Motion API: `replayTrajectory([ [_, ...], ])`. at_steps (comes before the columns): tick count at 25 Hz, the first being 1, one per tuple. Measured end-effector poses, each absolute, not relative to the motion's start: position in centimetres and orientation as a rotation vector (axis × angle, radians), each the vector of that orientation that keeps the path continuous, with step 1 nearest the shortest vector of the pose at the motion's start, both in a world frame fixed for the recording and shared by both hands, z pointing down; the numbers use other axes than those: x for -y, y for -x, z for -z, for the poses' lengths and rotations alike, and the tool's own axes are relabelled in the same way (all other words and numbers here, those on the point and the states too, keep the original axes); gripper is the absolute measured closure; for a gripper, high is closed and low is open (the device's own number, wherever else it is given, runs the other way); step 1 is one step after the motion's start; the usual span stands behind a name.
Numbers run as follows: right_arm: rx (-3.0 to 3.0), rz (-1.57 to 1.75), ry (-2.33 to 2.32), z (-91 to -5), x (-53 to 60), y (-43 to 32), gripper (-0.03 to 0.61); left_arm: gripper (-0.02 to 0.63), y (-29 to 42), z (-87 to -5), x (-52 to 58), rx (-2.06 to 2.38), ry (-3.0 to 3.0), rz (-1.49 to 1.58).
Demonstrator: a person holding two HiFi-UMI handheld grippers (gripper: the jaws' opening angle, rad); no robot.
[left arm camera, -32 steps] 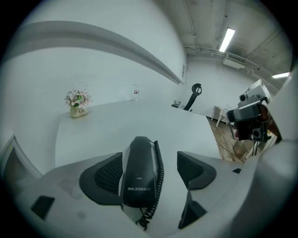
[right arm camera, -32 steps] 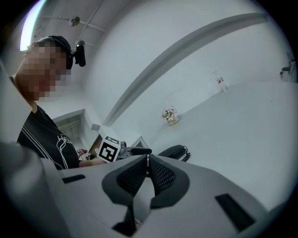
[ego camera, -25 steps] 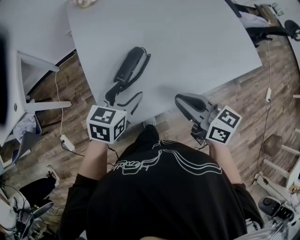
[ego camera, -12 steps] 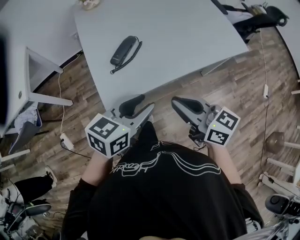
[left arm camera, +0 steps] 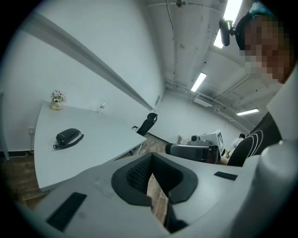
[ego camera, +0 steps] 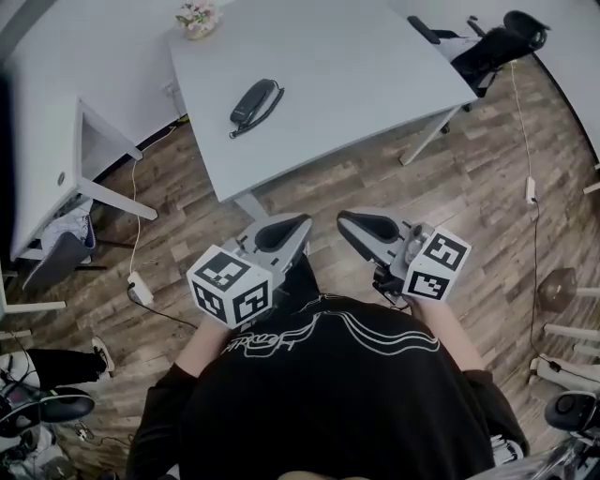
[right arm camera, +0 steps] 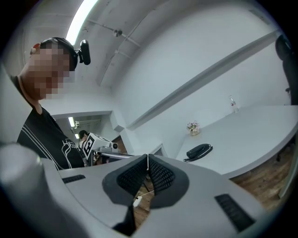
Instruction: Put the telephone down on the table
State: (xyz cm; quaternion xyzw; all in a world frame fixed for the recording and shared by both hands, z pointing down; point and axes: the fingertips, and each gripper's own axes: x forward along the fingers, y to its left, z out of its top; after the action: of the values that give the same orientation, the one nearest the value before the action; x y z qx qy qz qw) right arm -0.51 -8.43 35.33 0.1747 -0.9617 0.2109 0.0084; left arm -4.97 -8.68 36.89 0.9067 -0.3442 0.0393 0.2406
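The black telephone (ego camera: 253, 101) lies flat on the grey table (ego camera: 356, 84) with its cord beside it, far ahead of both grippers. It also shows small in the left gripper view as the telephone (left arm camera: 68, 136) and in the right gripper view as the telephone (right arm camera: 199, 151). My left gripper (ego camera: 284, 228) hangs over the wooden floor close to my body, jaws shut with nothing between them (left arm camera: 151, 158). My right gripper (ego camera: 359, 223) hangs level with it, also shut and empty (right arm camera: 147, 156).
A small pot of flowers (ego camera: 197, 17) stands at the table's far left corner. A black office chair (ego camera: 497, 37) is at the far right. A second grey desk (ego camera: 56, 112) is to the left, with a power strip (ego camera: 141, 286) and cables on the floor.
The left gripper has drawn back from the table edge to my body and its jaws have closed. The telephone stays on the table, now much farther off. The right gripper has hardly moved.
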Motion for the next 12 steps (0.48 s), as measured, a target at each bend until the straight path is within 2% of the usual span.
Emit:
replayTrajectory([
  [12, 3.06, -0.634, -0.531, -33.9, 4.4, -0.5, 0.54, 0.607, 4.6, -35.8, 5.3, 1.0, -2.413, -0.061],
])
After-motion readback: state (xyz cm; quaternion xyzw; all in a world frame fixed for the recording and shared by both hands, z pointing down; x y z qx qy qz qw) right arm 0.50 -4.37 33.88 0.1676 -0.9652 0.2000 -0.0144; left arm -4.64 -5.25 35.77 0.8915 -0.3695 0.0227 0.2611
